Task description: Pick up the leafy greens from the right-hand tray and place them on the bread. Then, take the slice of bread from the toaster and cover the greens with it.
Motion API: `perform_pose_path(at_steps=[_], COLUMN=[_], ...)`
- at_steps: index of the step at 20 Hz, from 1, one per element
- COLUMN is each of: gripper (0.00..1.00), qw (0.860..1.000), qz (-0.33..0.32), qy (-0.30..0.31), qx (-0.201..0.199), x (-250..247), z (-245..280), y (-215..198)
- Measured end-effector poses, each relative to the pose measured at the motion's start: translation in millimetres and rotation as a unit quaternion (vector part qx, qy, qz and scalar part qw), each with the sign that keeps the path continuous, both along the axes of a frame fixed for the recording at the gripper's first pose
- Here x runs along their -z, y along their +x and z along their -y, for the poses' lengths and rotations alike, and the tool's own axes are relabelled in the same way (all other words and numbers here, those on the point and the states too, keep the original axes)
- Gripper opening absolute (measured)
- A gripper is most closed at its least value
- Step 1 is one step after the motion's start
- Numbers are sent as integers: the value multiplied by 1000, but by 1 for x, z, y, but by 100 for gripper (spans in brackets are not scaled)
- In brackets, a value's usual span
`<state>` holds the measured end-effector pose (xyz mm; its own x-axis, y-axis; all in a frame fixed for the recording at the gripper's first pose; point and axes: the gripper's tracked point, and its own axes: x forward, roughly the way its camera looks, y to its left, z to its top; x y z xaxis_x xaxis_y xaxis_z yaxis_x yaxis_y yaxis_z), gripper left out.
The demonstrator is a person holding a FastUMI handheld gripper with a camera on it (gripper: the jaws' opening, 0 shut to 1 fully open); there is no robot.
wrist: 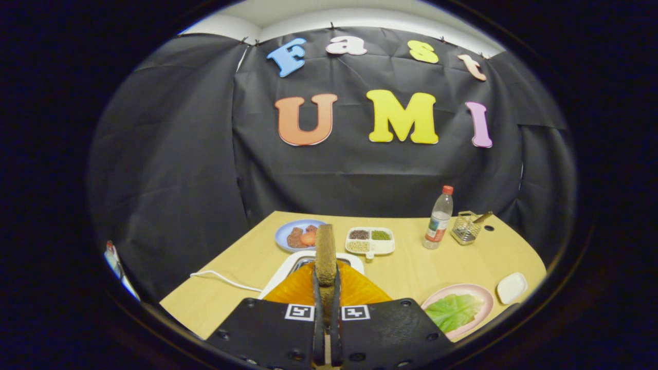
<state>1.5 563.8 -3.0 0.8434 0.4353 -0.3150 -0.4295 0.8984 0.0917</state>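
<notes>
the gripper (pixel 327 303) sits nearest, its jaws clenched on a slice of bread (pixel 325 257) that stands upright on edge between them, brown and rough-crusted, rising above the fingertips. just under and behind the slice is the toaster (pixel 288 270), white with an orange-yellow body showing on either side of the jaws; the bread's lower end is hidden by the fingers, so whether it is clear of the slot cannot be told. a white cord (pixel 218 278) runs from the toaster's left side across the bench (pixel 406 270).

to the right of the jaws, near the front edge of the bench, a pink plate (pixel 480 295) holds the leafy greens (pixel 453 311), a flat green leaf; what lies under the leaf cannot be made out. just beside it on the right is a small white dish (pixel 512 288).

beyond the toaster, a blue plate (pixel 285 231) carries reddish-brown food, and next to it a white divided tray (pixel 371 241) holds dark, green and pale grains in separate sections. farther right stand a clear bottle (pixel 439 220) with a red cap and a wire basket (pixel 465 227) with a stick-like handle in it. black cloth closes the booth behind.
</notes>
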Motion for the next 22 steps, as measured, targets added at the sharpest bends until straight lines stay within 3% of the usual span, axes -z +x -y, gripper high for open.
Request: perform_pose_path(at_steps=[3,8,15,22], gripper=[5,4,4,4], qw=[999,997,994,989], qz=[8,38,21,-20], qy=[37,61,67,77], qx=[-5,21,88,124], x=[-35,-63,-22,50], z=[17,73,165,213], y=[-4,-1,18,32])
